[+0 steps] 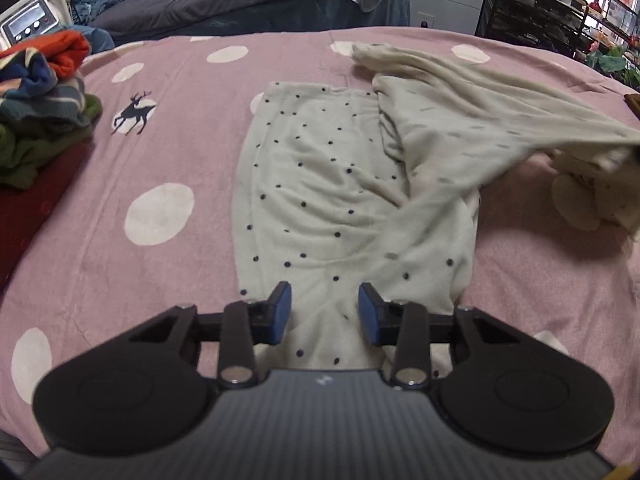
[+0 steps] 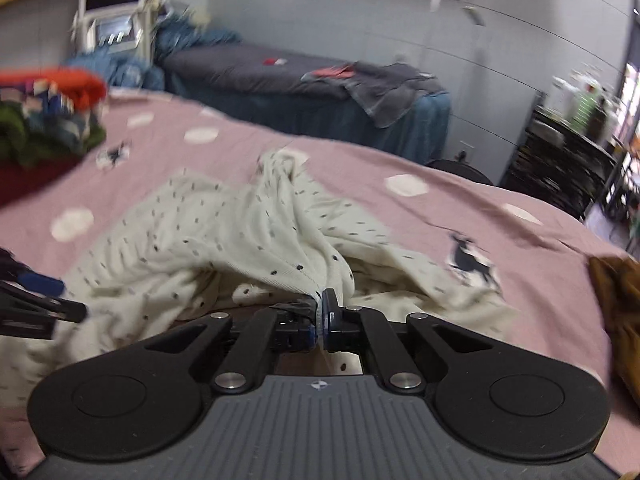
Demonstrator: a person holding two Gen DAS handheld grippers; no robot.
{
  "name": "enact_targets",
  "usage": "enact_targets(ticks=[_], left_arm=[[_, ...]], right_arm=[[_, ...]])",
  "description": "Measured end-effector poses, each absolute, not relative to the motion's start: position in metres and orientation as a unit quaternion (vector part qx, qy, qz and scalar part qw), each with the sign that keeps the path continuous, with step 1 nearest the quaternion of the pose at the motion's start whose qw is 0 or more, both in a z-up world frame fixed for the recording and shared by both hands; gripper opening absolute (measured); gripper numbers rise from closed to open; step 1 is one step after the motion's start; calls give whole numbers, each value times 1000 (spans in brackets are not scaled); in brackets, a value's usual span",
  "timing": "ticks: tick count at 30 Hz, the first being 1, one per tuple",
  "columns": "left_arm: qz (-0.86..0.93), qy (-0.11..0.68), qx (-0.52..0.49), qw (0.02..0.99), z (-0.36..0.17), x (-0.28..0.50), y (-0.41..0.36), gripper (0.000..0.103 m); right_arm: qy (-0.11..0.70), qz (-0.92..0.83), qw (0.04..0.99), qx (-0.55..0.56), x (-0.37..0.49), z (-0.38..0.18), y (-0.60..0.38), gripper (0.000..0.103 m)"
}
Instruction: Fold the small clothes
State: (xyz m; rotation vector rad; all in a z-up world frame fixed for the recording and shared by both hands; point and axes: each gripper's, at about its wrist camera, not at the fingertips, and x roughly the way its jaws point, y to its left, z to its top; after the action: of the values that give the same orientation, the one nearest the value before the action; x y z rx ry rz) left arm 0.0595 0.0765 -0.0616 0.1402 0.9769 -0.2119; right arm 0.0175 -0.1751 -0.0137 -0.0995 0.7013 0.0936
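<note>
A cream garment with dark dots (image 1: 320, 184) lies on the pink bedspread (image 1: 168, 128). Its left part lies flat; its right part is lifted and stretched toward the right edge of the left wrist view. My left gripper (image 1: 325, 312) is open, its blue pads either side of the garment's near end, low over the cloth. My right gripper (image 2: 320, 314) is shut on a fold of the same garment (image 2: 256, 232) and holds it raised above the bed. The left gripper's tip (image 2: 40, 304) shows at the left edge of the right wrist view.
A pile of coloured clothes (image 1: 44, 92) sits on a dark red item at the left of the bed. A brown item (image 2: 616, 292) lies at the right edge. A second bed with grey covers (image 2: 304, 80) and a black shelf rack (image 1: 560, 16) stand behind.
</note>
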Motion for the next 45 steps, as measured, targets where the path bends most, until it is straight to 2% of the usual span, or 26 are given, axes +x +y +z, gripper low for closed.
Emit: enact_targets(ticks=[2,4,7,10,12,17,21,25,29,31,33,36,38,39,40,41,42,43,44,45], left_arm=[[-106,458,77,879,-57,60,69,44],[-115,452,79,881,-54,60,60,56],[-145,447,85,879,-51,59,40,58],[-175,446,107,872,-53,52,16,70],[-185,441,126,869,-55,46,3,72],[-187,447,130,865,-58,44,-5,86],[-211,422,149,869,-52,28,-9,88],[-267,388,185,863,-46,2,-36,91],[-259,355,213,873,-41,-17,-59,94],[-244,340,223,881,-39,-20,-61,103],[-220,336,222,888,-38,-17,-53,103],[-177,349,181,902,-34,-1,-22,102],[-131,371,155,906,-39,21,1,89],[-114,383,144,905,-43,33,12,65],[-97,397,131,903,-50,47,23,30],[-82,415,113,899,-58,60,35,15],[-70,434,89,894,-65,73,48,4],[-56,452,61,888,-72,84,63,4],[-41,460,45,886,-75,91,76,4],[-27,458,37,888,-76,94,87,4]], right_arm=[[349,30,936,-22,-8,0,-197,3],[364,6,932,0,-33,4,-219,3],[380,-63,923,8,-66,0,-251,2],[394,-146,907,28,-92,-3,-286,2],[396,-181,899,44,-106,-2,-303,1],[414,-253,871,73,-125,-11,-330,1],[395,-205,893,59,-117,-14,-309,1],[350,-144,921,91,-96,1,-299,2],[282,2,941,184,-35,36,-270,3],[242,115,940,210,5,66,-231,3],[202,207,931,222,36,95,-190,3],[206,309,892,258,98,120,-131,3],[219,328,894,215,131,123,-85,6],[221,341,890,206,140,119,-67,8],[218,360,882,211,147,115,-53,15],[218,379,873,215,152,110,-43,41],[231,387,867,214,157,105,-35,80],[253,374,866,214,161,98,-31,93],[264,353,871,216,162,91,-31,101],[269,332,879,211,159,82,-35,100]])
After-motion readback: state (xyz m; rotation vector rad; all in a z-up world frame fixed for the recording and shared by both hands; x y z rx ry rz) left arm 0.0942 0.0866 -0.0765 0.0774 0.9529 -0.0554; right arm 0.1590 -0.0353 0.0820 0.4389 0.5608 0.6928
